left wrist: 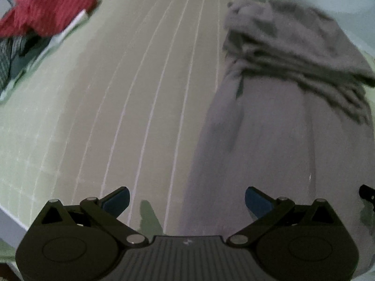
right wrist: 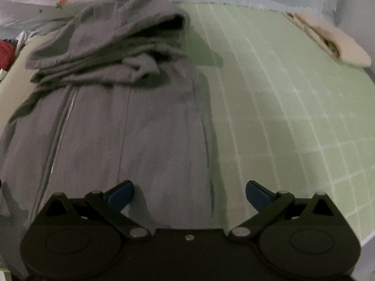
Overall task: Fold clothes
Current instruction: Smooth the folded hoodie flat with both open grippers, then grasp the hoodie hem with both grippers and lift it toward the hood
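Both spread wide, gripping nothing: left gripper (left wrist: 187, 200) beside the grey garment (left wrist: 276, 107), right gripper (right wrist: 189, 195) over its edge; bedsheet (right wrist: 281, 98) beneath.

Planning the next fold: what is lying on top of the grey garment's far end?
Bunched, crumpled folds of grey cloth are piled on the flat grey garment. What lies beneath that pile is covered.

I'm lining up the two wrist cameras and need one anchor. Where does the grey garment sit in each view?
Left wrist view: the grey garment fills the right side, bunched at its far end.
Right wrist view: the grey garment fills the left and centre, bunched at its far end.
Shared landmark: the green checked sheet beneath it; the red garment also shows far left in both.
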Tool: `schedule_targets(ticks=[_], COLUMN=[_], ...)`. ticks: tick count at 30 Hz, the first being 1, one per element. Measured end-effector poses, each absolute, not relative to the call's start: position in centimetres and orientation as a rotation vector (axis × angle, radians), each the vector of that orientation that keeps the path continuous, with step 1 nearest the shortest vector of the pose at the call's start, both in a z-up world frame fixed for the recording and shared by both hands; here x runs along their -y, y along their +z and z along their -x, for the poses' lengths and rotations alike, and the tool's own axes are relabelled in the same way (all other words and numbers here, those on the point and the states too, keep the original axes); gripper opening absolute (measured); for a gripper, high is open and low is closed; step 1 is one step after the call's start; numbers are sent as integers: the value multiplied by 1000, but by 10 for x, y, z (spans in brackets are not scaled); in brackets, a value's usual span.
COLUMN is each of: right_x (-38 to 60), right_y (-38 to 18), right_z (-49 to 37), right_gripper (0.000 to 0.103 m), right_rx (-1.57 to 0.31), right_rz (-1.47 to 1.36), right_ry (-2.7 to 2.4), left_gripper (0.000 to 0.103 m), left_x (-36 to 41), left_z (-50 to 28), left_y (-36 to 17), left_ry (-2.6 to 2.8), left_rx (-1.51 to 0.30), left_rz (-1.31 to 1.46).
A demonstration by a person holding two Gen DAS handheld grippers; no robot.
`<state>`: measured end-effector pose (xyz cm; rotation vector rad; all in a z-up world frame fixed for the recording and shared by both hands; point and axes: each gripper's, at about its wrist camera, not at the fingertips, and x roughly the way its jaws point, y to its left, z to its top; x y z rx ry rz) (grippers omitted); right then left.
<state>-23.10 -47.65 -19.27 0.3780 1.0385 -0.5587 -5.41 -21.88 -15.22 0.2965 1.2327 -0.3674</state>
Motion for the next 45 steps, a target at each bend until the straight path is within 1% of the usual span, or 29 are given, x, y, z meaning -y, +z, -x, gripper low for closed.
schedule_targets(ticks=[6, 15, 18, 21, 22, 23, 24, 25, 26, 27, 28, 29, 30, 31, 34, 37, 45], right_x=[463, 441, 435, 424, 421, 418, 416, 415, 417, 418, 420, 424, 427, 430, 438, 444, 499], right_y=[-193, -191, -189, -187, -186, -185, -183, -181, -180, -180, -179, -179, -179, -176, -160, -138, -93], right_z=[250, 269, 271, 269, 268, 268, 268, 267, 267, 266, 265, 266, 266, 266, 269, 262, 208], right_gripper=[103, 103, 103, 103, 101, 94, 86, 62, 35, 28, 23, 16, 16, 15, 15, 15, 15], right_rx=[-1015, -990, -988, -989, -978, -966, -948, -934, -929, -924, -919, -912, -904, -888, -820, -750, -561], right_rz=[-403, -439, -454, -443, -453, -464, -478, -496, -526, -556, -585, -610, -634, -656, -701, -686, -726], right_ry=[-575, -590, -545, -463, -431, -401, -381, -362, -347, -331, -320, -327, -332, -331, -318, -300, -274], left_gripper=[103, 103, 103, 102, 100, 98, 91, 79, 72, 57, 40, 31, 21, 18, 16, 15, 13], left_x=[205, 205, 208, 210, 211, 213, 214, 215, 216, 217, 217, 216, 214, 211, 206, 205, 226], left_z=[71, 84, 95, 107, 110, 113, 115, 115, 114, 114, 112, 110, 106, 104, 91, 80, 27], left_y=[-167, -170, -171, -171, -171, -170, -168, -165, -162, -159, -157, -155, -153, -149, -133, -112, -41], left_ry=[-402, -480, -545, -588, -599, -609, -621, -632, -642, -653, -658, -659, -663, -662, -661, -664, -657], left_rx=[-1280, -1249, -1225, -1198, -1193, -1187, -1183, -1182, -1181, -1181, -1185, -1196, -1215, -1233, -1258, -1238, -1030], left_rz=[-270, -301, -372, -379, -388, -398, -404, -403, -401, -399, -393, -381, -353, -316, -200, -107, 52])
